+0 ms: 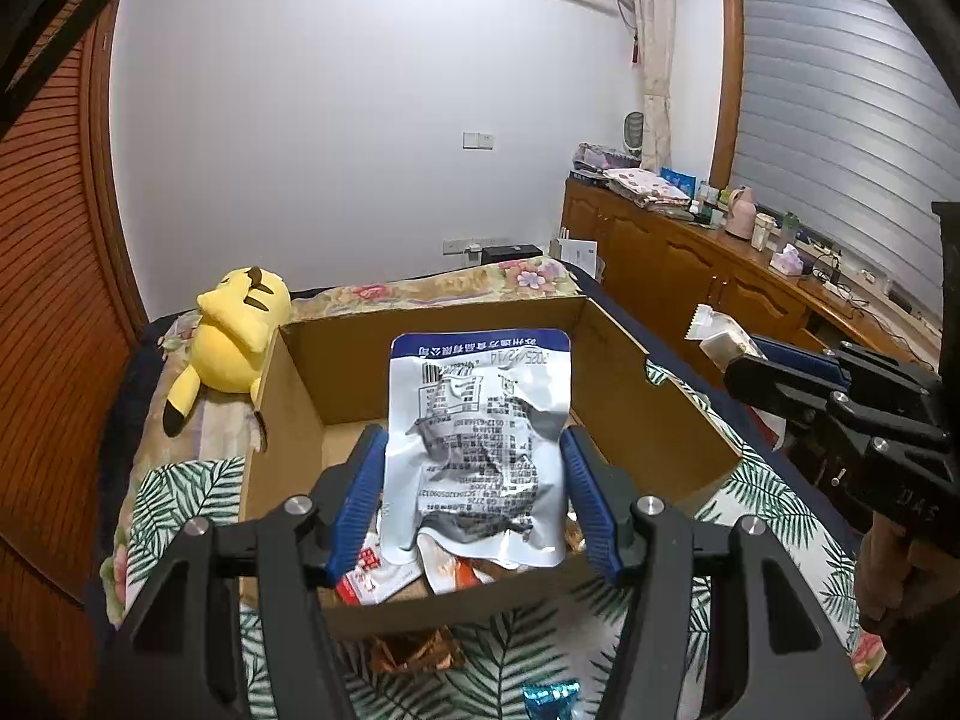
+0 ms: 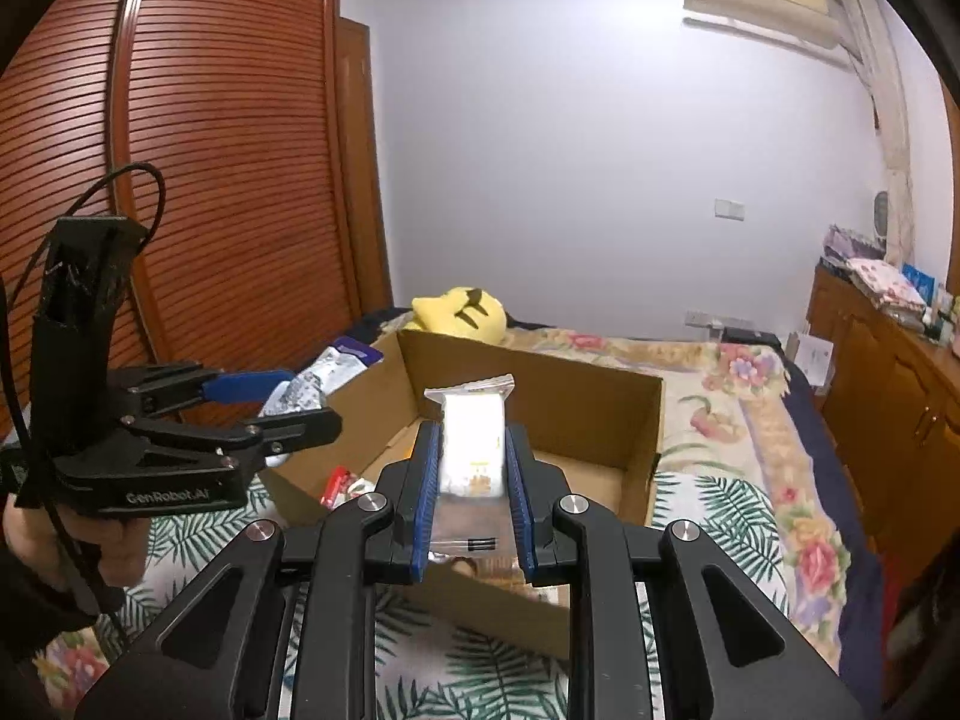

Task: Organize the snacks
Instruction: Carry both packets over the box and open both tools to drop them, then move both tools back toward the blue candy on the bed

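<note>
My left gripper (image 1: 474, 438) is shut on a crumpled white pouch with a blue top edge (image 1: 480, 420). It holds the pouch upright over the open cardboard box (image 1: 456, 318) on the bed. My right gripper (image 2: 474, 427) is shut on a small clear packet with a pale snack inside (image 2: 471, 438), above the box's near wall (image 2: 570, 402). Each gripper shows in the other's view: the right gripper (image 1: 741, 363) with its packet (image 1: 717, 333) at the box's right side, the left gripper (image 2: 306, 402) with the pouch (image 2: 324, 375) at the box's left corner. Snack packets (image 1: 366, 582) lie in the box.
A yellow plush toy (image 1: 234, 336) lies just behind the box's left corner. A brown wrapper (image 1: 414, 648) and a blue wrapper (image 1: 549, 696) lie on the leaf-print bedspread (image 1: 180, 498) in front of the box. A wooden cabinet (image 1: 690, 258) lines the right wall, a louvred wardrobe (image 2: 210, 180) the left.
</note>
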Tool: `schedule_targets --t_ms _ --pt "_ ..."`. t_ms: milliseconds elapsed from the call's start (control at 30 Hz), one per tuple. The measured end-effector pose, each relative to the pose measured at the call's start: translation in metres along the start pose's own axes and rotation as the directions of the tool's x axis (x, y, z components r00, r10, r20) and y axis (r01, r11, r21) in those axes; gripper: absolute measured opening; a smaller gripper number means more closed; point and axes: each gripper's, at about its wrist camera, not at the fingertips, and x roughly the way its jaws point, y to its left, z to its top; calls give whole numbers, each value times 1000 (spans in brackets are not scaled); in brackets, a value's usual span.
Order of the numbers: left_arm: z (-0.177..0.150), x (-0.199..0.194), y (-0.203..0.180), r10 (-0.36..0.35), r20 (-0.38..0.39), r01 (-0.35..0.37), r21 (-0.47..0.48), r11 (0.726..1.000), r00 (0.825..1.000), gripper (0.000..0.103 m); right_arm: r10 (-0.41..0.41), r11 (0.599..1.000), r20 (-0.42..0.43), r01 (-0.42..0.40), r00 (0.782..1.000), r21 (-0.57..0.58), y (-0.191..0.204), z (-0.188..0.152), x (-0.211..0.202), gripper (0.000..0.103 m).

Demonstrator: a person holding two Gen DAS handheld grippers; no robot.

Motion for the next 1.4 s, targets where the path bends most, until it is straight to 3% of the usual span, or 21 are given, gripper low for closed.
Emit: schedule_targets --t_ms 200,500,1067,1200,1267,1400 --pt "3 23 7 -16 -26 16 -17 1000 1000 58 -2 1000 -42 2 999 9 -6 -2 27 20" --pt "-9 70 14 -21 -128 18 -21 1000 992 58 3 1000 -145 1 989 28 -9 -15 75 20" --pt "-24 89 18 14 -191 -20 -30 999 981 59 9 999 -211 -2 977 34 -7 -32 101 21" --pt "-25 87 20 16 -183 -23 -40 999 983 62 13 999 -211 -3 977 46 -7 -34 100 30" --pt "-24 82 19 16 -167 -21 -30 999 986 71 13 999 -209 -2 978 51 -7 -34 98 38" --pt "-23 69 18 15 -137 -18 -17 1000 990 76 16 998 -196 -4 980 61 -5 -33 89 39"
